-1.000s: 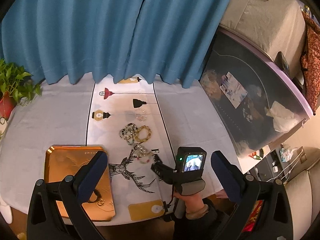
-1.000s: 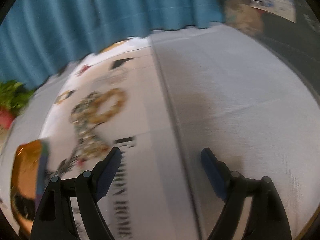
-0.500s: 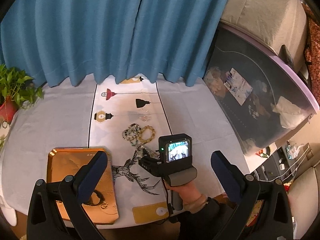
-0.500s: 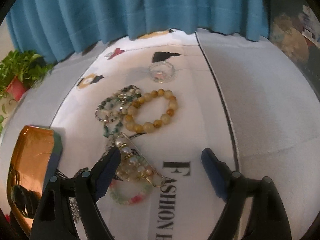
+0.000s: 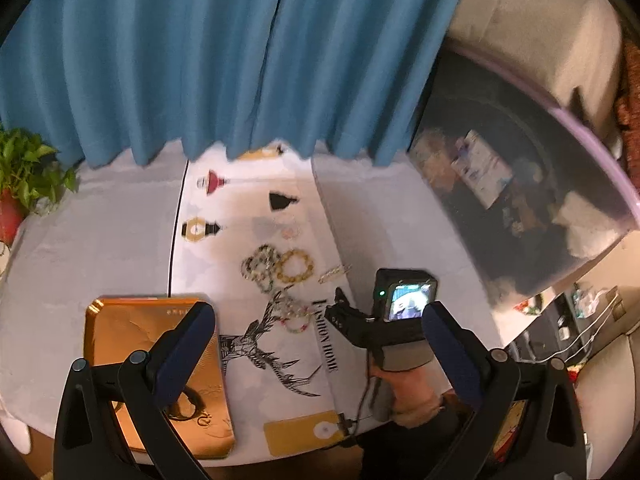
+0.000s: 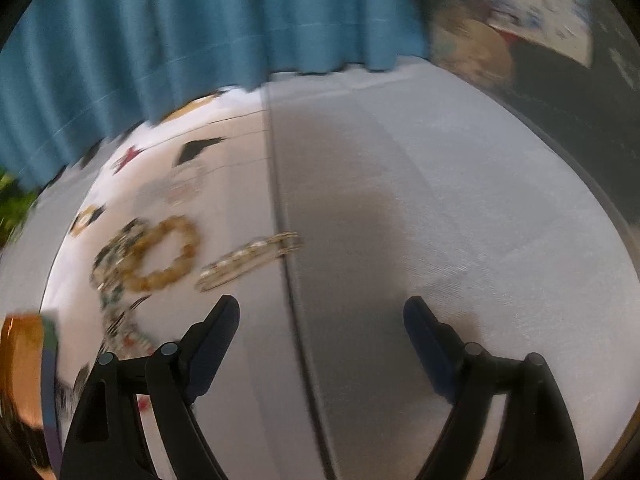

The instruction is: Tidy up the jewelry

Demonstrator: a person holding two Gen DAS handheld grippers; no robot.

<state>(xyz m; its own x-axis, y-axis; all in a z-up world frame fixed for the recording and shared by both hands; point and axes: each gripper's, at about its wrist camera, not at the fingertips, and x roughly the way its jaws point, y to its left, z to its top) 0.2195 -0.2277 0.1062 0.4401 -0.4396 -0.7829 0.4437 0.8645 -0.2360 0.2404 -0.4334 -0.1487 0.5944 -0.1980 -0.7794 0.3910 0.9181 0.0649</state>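
Note:
Several bracelets lie on the white printed runner (image 5: 248, 344). An amber bead bracelet (image 5: 295, 266) (image 6: 166, 256) sits beside a dark mixed bead bracelet (image 5: 259, 264) (image 6: 114, 254). A thin pearl and gold bracelet (image 5: 335, 273) (image 6: 248, 260) lies stretched out at the runner's right edge. A small pile of pale bracelets (image 5: 294, 312) lies nearer. A gold tray (image 5: 132, 332) stands front left. My right gripper (image 6: 320, 316) is open and empty, just short of the thin bracelet; it shows in the left wrist view (image 5: 340, 312). My left gripper (image 5: 316, 320) is open and empty, high above the table.
A blue curtain (image 5: 240, 60) hangs behind the table. A potted plant (image 5: 24, 172) stands at the far left. A dark plastic storage bin (image 5: 520, 200) stands to the right. A clear bracelet (image 5: 288, 228) lies farther back. A gold tag (image 5: 304, 432) lies at the front edge.
My right gripper has swung right, away from the bracelet pile. The thin pearl and gold bracelet now lies apart at the runner's right edge. My left gripper stays put.

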